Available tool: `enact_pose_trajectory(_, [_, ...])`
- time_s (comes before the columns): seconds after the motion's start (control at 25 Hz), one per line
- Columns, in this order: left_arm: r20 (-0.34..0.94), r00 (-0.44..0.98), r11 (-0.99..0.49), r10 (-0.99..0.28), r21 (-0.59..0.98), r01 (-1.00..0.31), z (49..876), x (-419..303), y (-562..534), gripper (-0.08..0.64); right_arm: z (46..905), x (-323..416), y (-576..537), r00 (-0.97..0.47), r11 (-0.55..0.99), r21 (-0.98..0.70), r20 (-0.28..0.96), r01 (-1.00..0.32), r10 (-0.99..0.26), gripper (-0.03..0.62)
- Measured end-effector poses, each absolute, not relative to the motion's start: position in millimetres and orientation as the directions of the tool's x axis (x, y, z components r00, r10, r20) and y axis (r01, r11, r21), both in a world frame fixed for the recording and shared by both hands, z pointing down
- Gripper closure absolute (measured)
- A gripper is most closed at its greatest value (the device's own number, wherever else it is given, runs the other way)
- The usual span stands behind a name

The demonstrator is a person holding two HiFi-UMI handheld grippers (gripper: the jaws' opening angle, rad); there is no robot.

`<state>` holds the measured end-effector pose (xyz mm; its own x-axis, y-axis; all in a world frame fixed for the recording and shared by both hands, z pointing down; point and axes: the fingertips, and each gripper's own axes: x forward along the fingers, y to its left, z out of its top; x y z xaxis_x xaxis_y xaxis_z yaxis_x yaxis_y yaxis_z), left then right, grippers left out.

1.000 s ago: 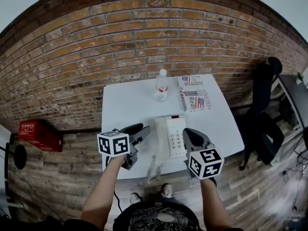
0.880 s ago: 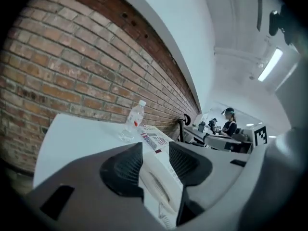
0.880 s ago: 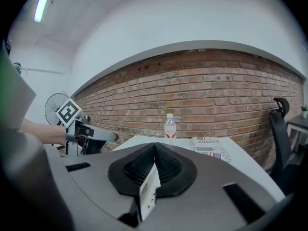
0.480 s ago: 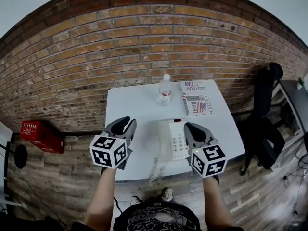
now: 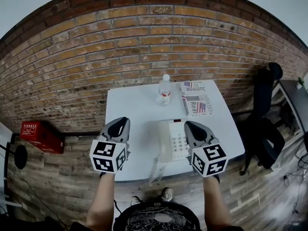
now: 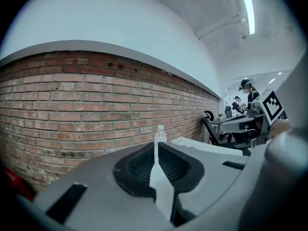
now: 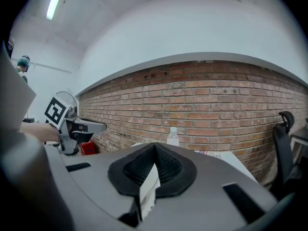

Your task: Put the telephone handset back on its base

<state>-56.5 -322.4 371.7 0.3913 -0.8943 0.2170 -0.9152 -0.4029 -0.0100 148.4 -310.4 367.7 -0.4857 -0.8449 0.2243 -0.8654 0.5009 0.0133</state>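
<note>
The left gripper point(image 5: 120, 125) is withdrawn to the tabletop's left edge, jaws pressed together, empty, as are the right gripper's point(image 5: 192, 127), since the handset point(image 5: 164, 141) appears seated on its base point(image 5: 179, 142).

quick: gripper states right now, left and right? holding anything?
Left gripper: closed, jaws together, nothing between them.
Right gripper: closed, jaws together, nothing held.
</note>
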Motion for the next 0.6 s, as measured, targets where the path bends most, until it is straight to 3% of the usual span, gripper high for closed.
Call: enact_pose_trajectory(0.6, [0.219,0.382,-0.389,-0.898,0.011,-0.921,376.7,-62.2,-317.1,0.531,365.7,149.2,-307.4,-0.476,0.491,0.018,0.219,-0.871,-0.852,0.592])
